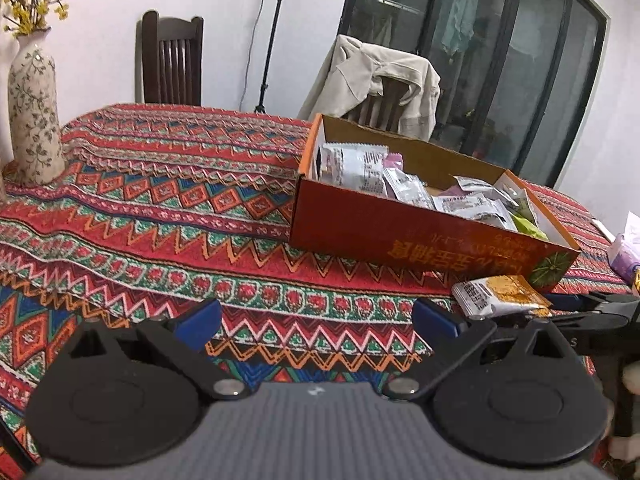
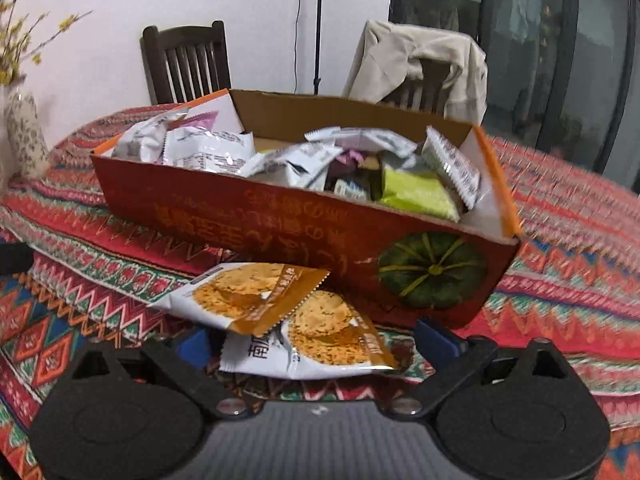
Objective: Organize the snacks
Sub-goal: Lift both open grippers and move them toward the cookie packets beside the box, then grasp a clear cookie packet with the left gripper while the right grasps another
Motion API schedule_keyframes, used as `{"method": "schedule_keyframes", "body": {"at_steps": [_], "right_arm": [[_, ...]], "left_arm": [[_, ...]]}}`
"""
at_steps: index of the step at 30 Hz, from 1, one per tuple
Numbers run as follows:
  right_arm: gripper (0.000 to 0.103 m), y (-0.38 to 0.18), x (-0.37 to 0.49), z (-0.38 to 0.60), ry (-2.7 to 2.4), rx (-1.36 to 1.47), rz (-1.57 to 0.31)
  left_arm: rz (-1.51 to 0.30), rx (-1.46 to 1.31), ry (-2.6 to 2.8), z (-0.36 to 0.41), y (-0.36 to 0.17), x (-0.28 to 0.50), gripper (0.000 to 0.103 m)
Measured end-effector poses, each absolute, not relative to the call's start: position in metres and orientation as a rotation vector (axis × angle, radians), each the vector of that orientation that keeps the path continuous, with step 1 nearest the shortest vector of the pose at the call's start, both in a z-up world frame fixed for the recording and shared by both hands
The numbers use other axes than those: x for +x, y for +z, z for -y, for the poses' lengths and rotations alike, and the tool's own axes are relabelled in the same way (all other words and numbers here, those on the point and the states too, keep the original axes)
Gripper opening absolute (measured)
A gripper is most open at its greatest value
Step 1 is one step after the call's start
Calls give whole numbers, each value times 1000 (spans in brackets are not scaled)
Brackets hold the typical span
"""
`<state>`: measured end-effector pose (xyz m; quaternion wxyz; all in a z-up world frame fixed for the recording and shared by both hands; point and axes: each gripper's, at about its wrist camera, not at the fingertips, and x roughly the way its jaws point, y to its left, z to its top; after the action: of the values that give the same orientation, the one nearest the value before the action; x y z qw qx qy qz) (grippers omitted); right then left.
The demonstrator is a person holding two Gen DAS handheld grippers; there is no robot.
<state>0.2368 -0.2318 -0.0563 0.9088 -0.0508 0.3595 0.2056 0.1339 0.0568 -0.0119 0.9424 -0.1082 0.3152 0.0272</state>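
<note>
An orange-red cardboard box [image 2: 280, 220] with a pumpkin picture stands on the patterned tablecloth, holding several snack packets [image 2: 208, 152], mostly white, one green. Two orange cracker packets lie on the cloth against its front wall, the upper one [image 2: 248, 292] overlapping the lower one [image 2: 320, 332]. My right gripper [image 2: 316, 340] is low over them, its jaws wide, with the lower packet between the blue pads and not pinched. In the left wrist view my left gripper [image 1: 316, 320] stands open over bare cloth, left of the box [image 1: 400, 236]. A cracker packet [image 1: 500, 294] and the right gripper's fingers [image 1: 592, 308] show at its right.
A flowered vase [image 1: 34, 112] with yellow branches stands at the table's far left. Two dark chairs are behind the table, one draped with a beige jacket [image 1: 372, 76]. A tissue pack [image 1: 624, 252] lies at the right edge. A light stand [image 1: 272, 40] is by the wall.
</note>
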Motion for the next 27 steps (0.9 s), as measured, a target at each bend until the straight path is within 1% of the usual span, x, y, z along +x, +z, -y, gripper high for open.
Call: {"method": "schedule_keyframes", "body": {"at_steps": [2,5,7,8,10,11,13,19,27], "right_arm": [[82,-56,234,232,425,-106,-727],[76,-55,230,233,441,-108,-721],[68,-55,226,234,442,-117,-711],[62,-54,224,235,446,-117,-709],[52,-53,219,238,445,-119,-703],[50,-52,216,241,445,-116,-700],[39,-48,211,247,445,-118,-689],[38,-36,196,269,425,-128,-623],[38,-31,193,301,383,-9,-577]], "left_arm": [[-657,-225,48,-57,-14,136,103],[-659,-232,47,-58,-15,136,103],[-656,-231,49,-58,-15,135,103],[-655,-232,49,-58,-15,135,103],[-654,-229,52,-57,-15,135,103],[-655,-229,52,-57,-15,136,103],[-658,-228,56,-57,-16,136,103],[-660,-221,74,-55,-17,138,103],[-691,-126,45,-23,-3,145,103]]}}
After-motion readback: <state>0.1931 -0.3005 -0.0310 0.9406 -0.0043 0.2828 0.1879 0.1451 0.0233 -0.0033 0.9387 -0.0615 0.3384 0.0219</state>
